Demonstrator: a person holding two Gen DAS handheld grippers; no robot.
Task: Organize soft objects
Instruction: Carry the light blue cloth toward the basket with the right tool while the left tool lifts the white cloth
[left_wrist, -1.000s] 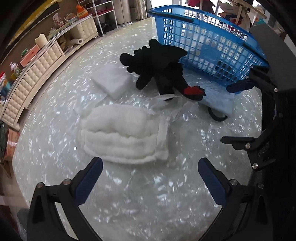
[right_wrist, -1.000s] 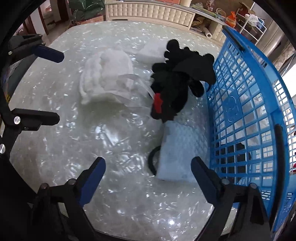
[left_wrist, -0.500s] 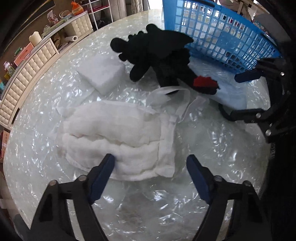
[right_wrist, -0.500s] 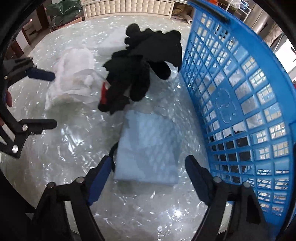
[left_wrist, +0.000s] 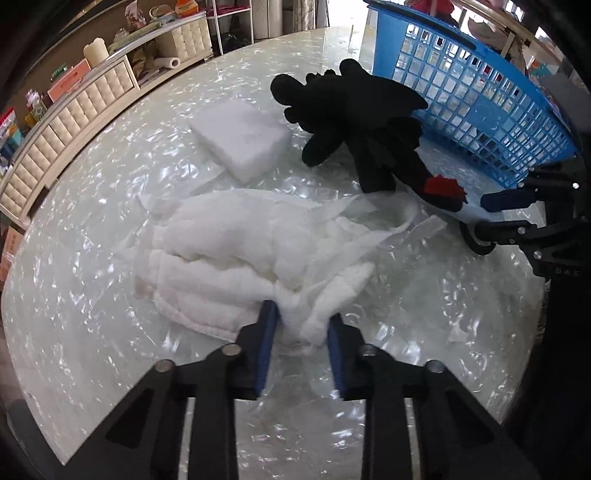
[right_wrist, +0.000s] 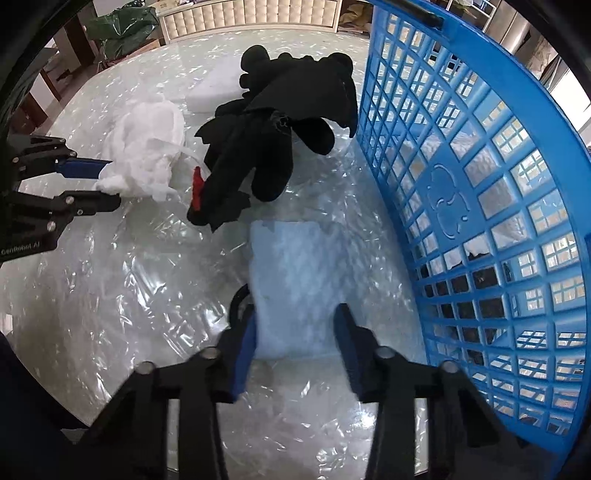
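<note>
A white folded gauze cloth lies on the marble table; my left gripper is shut on its near edge, and this also shows in the right wrist view. A pale blue pad lies beside the blue basket. My right gripper is closed around the pad's near end. A black plush toy with a red patch lies between the cloth and the basket. A white foam block lies behind the cloth.
The blue basket stands at the table's far right with dark items inside. Clear plastic film covers the table. A cream cabinet with clutter runs along the left beyond the table edge.
Both grippers moved forward and closed: the left onto the white cloth's edge, the right onto the pale blue pad's near end.
</note>
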